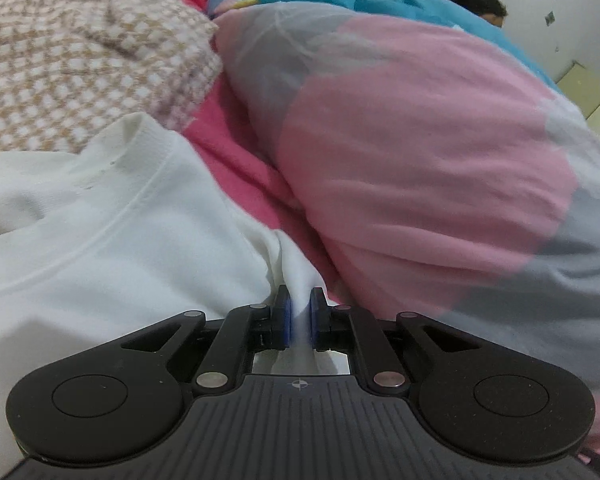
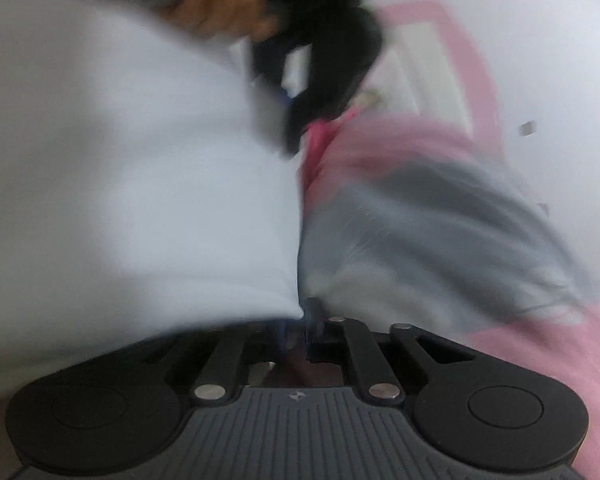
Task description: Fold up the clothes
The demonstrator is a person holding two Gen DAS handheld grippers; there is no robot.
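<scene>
Lighting: soft, even indoor light, moderately bright; no glare, only faint shadows in cloth folds. Left wrist view: mostly sharp, slight motion smear on the pink-and-grey quilt [image 1: 420,152] and the cloth just below it. Right wrist view: heavy motion blur throughout, sharpest nearest the camera. Both: fisheye curvature, dark vignetted corners.

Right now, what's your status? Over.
Left gripper shut on white garment. Right gripper pinching the same cloth, view blurred. Pink-and-grey quilt crowds alongside.
</scene>
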